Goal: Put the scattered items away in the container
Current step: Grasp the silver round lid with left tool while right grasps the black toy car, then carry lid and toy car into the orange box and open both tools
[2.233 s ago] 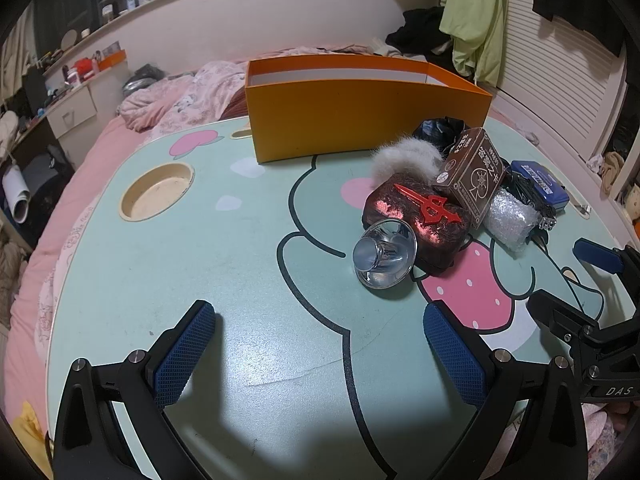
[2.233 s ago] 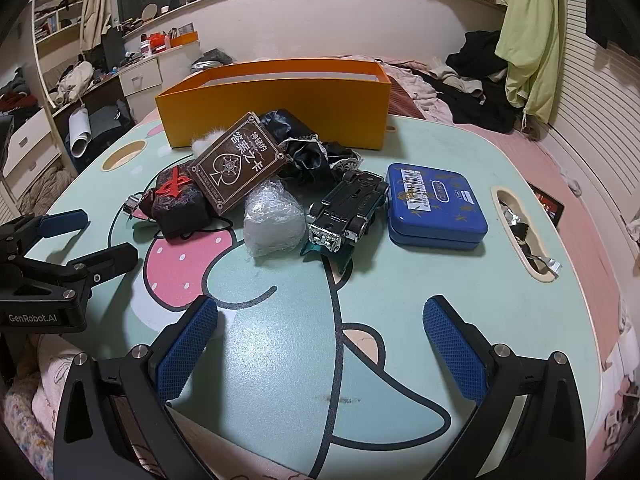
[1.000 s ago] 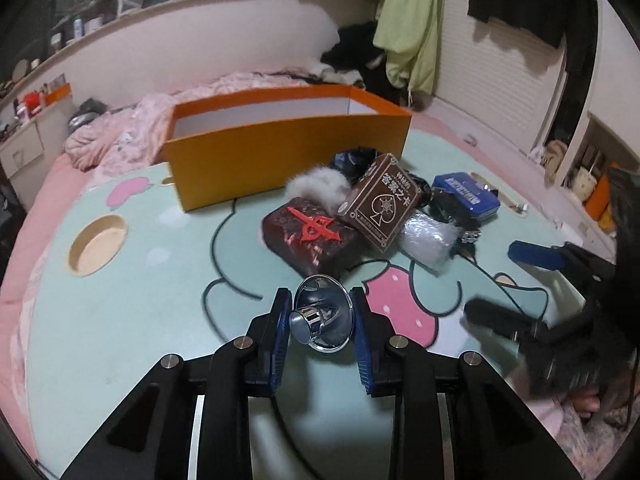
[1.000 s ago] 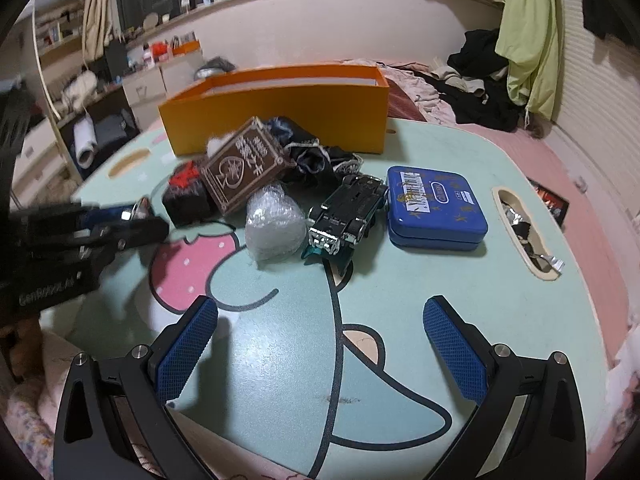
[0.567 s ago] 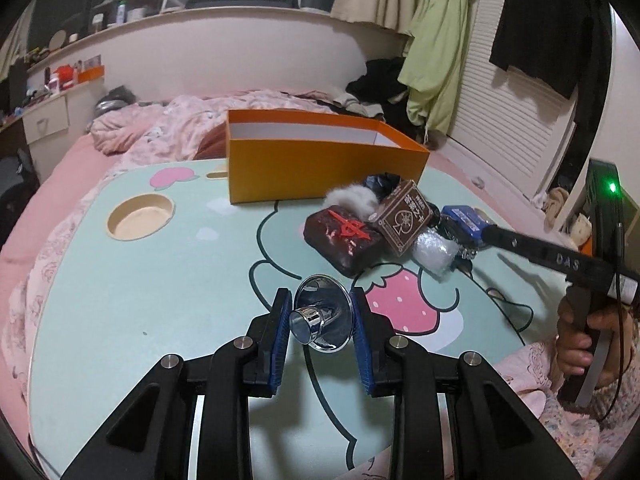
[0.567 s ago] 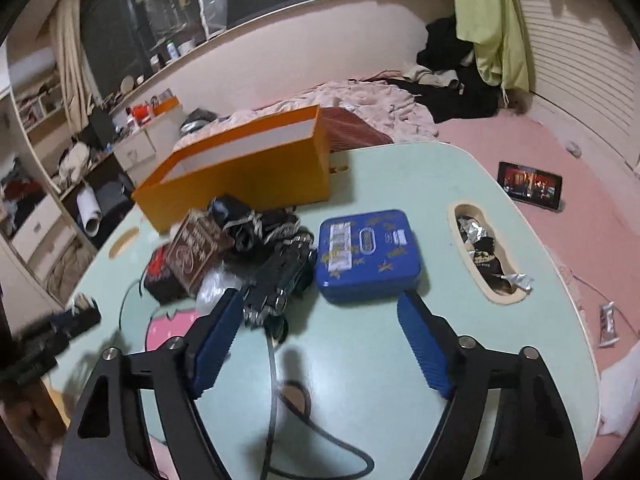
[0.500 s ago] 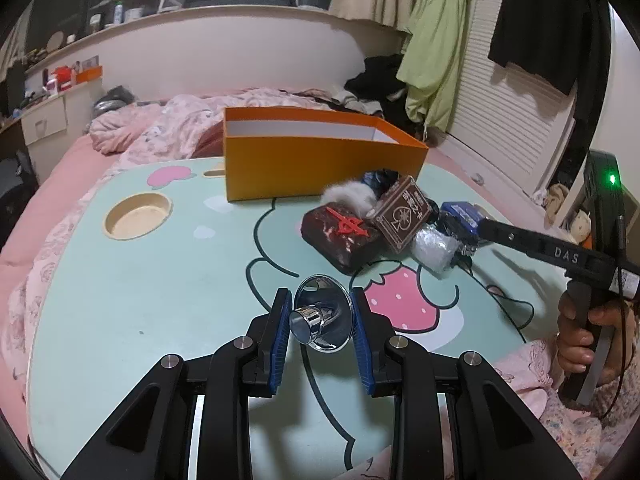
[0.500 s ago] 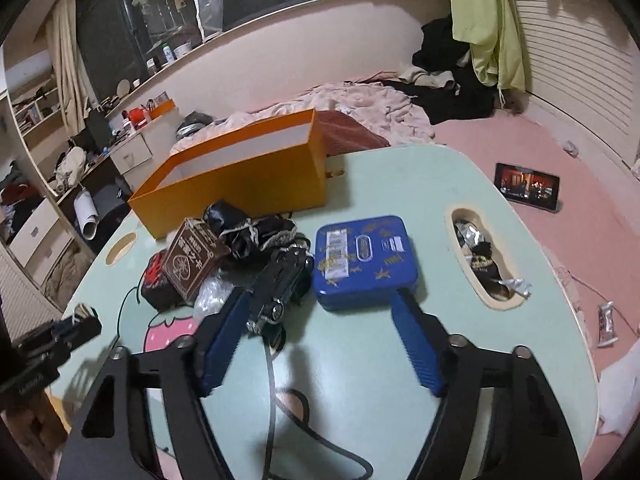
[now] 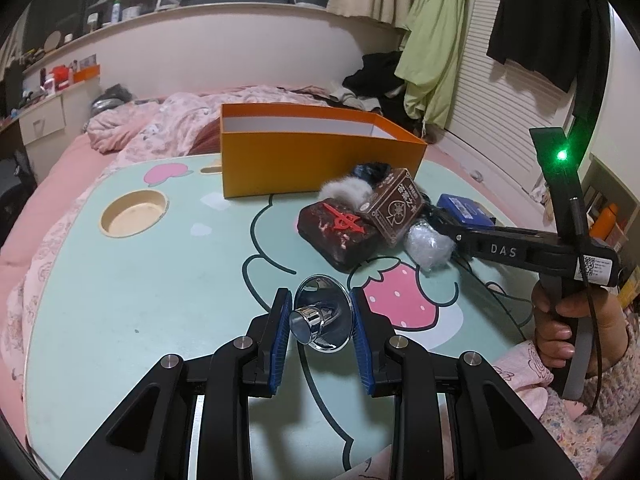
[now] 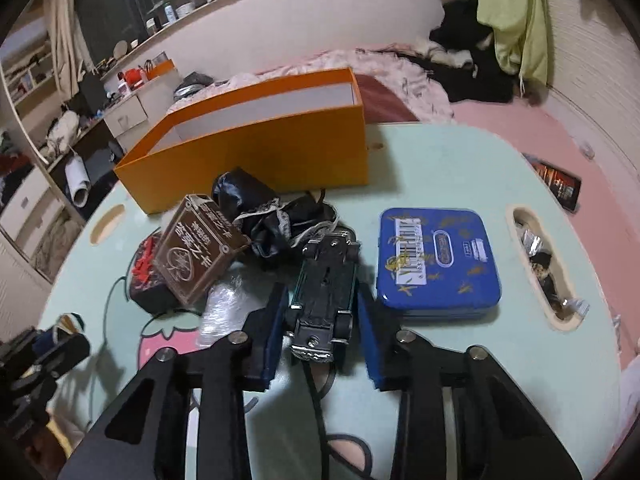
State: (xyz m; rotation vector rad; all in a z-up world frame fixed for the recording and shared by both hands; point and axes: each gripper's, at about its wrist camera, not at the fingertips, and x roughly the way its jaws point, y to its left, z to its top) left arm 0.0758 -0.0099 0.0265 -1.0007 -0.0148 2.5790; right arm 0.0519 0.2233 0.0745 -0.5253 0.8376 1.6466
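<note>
My left gripper (image 9: 320, 320) is shut on a shiny chrome funnel-shaped piece (image 9: 322, 322), held above the table. The orange box (image 9: 316, 160) stands open at the table's far side; it also shows in the right wrist view (image 10: 256, 148). My right gripper (image 10: 322, 320) straddles an upturned toy car (image 10: 324, 288), its pads close on both sides; contact is unclear. Beside it lie a blue tin (image 10: 438, 260), a brown card box (image 10: 198, 248), a dark red-marked block (image 9: 340, 232), a clear plastic wad (image 10: 222, 308), black fabric (image 10: 272, 216) and a grey fluff ball (image 9: 346, 192).
The table (image 9: 140, 280) is mint green with a cartoon print, a round cup recess (image 9: 132, 212) at left and a slot with wrappers (image 10: 544, 268) at right. A bed with pink bedding (image 9: 168, 120) lies behind. A phone (image 10: 558, 186) lies on the floor.
My left gripper closed on the chrome piece and lifted it. My right gripper moved forward and narrowed around the toy car.
</note>
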